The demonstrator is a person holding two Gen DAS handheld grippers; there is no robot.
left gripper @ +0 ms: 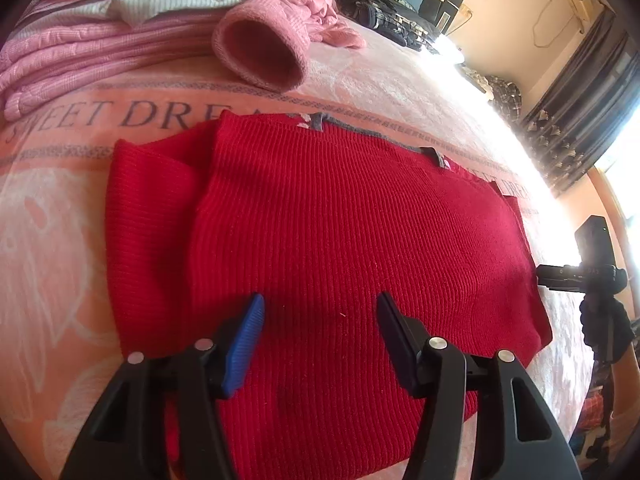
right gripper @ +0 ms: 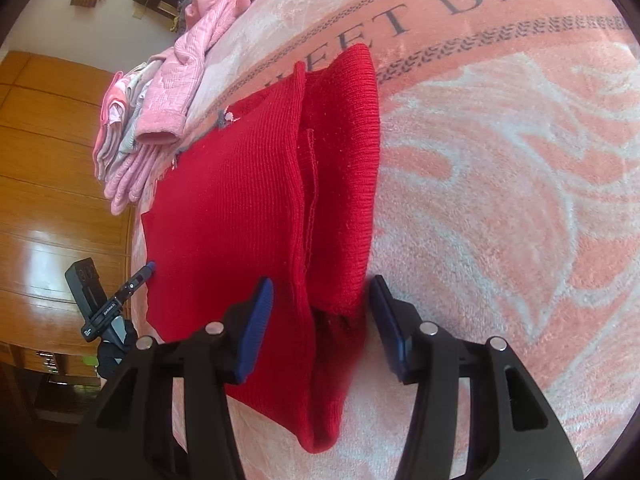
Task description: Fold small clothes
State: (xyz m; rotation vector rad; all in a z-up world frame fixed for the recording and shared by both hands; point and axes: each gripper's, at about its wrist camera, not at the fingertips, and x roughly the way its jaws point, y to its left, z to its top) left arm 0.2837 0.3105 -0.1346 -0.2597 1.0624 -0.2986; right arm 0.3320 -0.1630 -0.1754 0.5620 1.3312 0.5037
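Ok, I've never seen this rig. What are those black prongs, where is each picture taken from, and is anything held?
No robot: a person holds a two-finger gripper in each hand, each with a fisheye camera looking along its fingers. One picture is from the left gripper, the other from the right gripper. Both are open and hold nothing. A partly folded red sweater lies on a pink blanket with pink clothes behind. The right gripper straddles the sweater's folded sleeve.

Two close wrist views, shared red sweater
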